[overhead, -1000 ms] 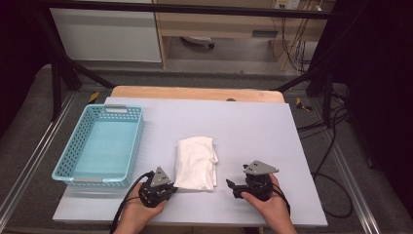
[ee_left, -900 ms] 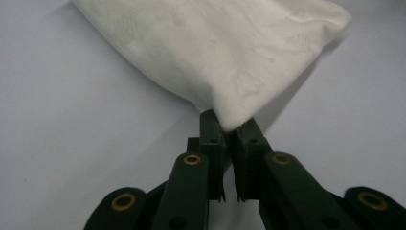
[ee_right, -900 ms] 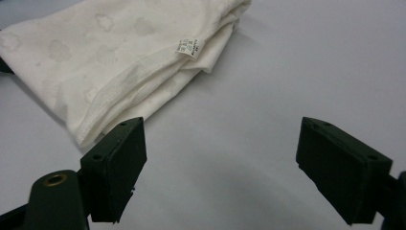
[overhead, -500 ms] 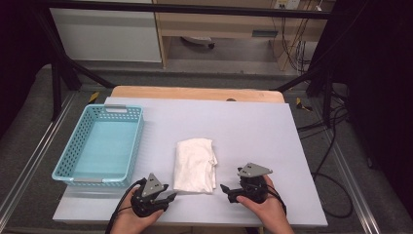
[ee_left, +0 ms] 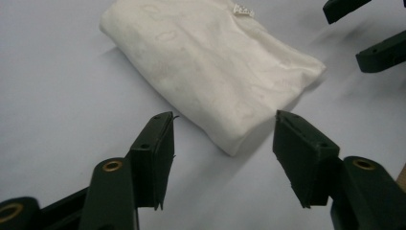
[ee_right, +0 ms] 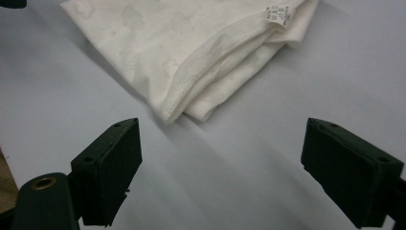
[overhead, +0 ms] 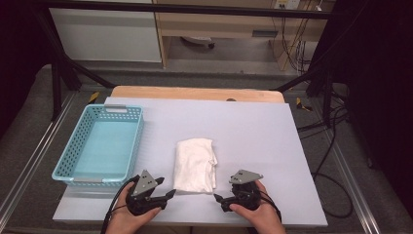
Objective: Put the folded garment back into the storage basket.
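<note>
Presently the folded white cloth [overhead: 195,165] is found ungrasped on the table [overhead: 253,131], flanked by left gripper [overhead: 169,194], jaws just opening, and right gripper [overhead: 217,198], released; the basket [overhead: 138,127] is unfilled.

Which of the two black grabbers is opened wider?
The right gripper: its jaws stand far apart, near its view's two edges. The left gripper has just been opening, less wide. Both point at the folded white cloth, nothing between them.
</note>
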Demonstrator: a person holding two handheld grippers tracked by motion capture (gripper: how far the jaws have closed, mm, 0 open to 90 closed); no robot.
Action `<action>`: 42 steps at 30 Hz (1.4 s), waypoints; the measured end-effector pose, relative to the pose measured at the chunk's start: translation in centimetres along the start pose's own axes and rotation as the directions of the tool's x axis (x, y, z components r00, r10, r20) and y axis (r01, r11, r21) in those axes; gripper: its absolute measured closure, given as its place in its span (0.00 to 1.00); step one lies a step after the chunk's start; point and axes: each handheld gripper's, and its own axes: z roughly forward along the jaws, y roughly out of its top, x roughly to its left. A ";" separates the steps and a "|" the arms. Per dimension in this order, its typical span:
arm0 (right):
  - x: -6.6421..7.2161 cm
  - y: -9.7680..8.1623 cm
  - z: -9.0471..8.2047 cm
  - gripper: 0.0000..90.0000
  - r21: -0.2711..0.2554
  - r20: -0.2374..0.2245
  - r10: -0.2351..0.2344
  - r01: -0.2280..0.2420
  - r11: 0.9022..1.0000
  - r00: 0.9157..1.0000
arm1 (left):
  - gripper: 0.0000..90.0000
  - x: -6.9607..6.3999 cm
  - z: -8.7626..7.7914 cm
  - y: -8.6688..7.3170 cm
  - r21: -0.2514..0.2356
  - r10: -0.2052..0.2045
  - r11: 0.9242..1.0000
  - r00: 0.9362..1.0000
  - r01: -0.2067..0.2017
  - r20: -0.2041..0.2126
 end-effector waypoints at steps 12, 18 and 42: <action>1.0 0.6 2.0 0.23 0.027 -0.039 -0.038 0.039 0.999 0.999 | 0.38 0.1 0.1 0.2 -0.013 0.006 1.000 0.999 -0.007 -0.038; 1.3 1.6 3.8 0.30 0.023 -0.040 -0.060 0.061 0.998 0.997 | 0.36 0.5 0.0 0.2 -0.016 -0.003 1.000 0.999 0.002 -0.052; 1.9 1.1 3.0 0.92 -0.029 -0.073 -0.057 0.055 0.998 0.996 | 0.34 0.9 -0.3 0.2 -0.028 -0.005 1.000 0.998 0.003 -0.064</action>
